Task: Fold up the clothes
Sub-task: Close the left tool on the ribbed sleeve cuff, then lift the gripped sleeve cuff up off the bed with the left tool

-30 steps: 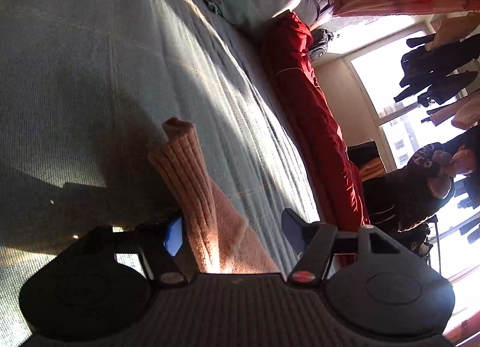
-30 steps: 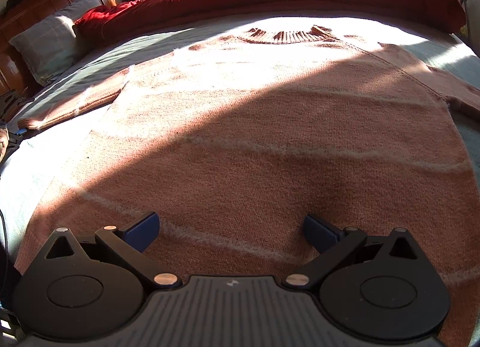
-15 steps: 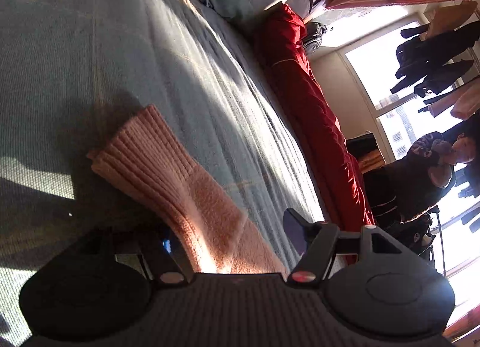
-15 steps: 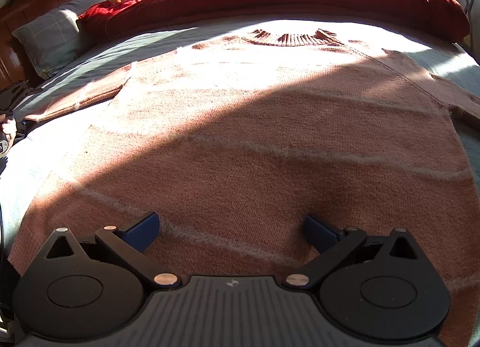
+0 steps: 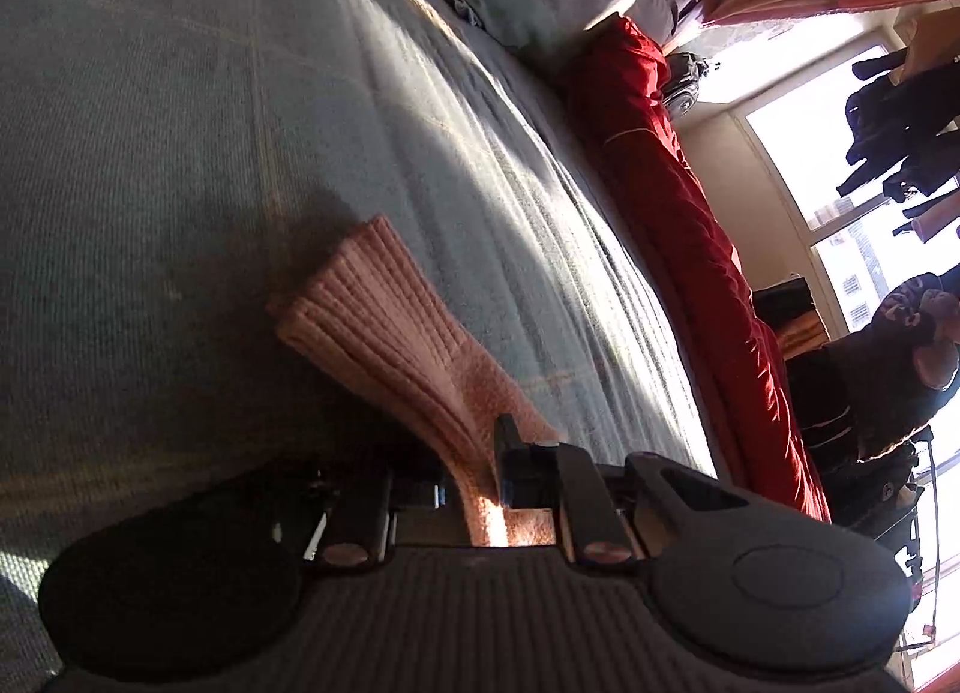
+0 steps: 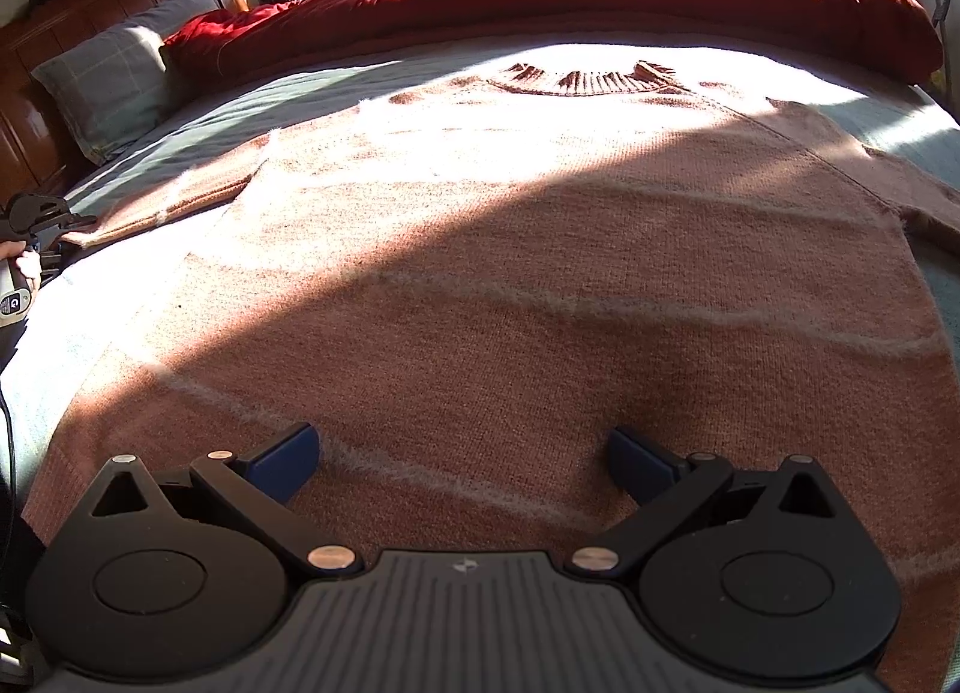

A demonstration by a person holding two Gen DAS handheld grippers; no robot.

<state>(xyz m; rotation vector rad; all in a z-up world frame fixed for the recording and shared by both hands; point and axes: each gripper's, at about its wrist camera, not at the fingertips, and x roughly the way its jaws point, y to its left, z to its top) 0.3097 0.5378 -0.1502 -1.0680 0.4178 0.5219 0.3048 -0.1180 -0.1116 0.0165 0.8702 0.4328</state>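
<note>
Pinching sweater cuff (image 5: 384, 321), left only.

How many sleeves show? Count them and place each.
2. One sleeve lies at the sweater's left, its cuff shut in the left tongs; the other runs off the right edge, its end out of view.
</note>
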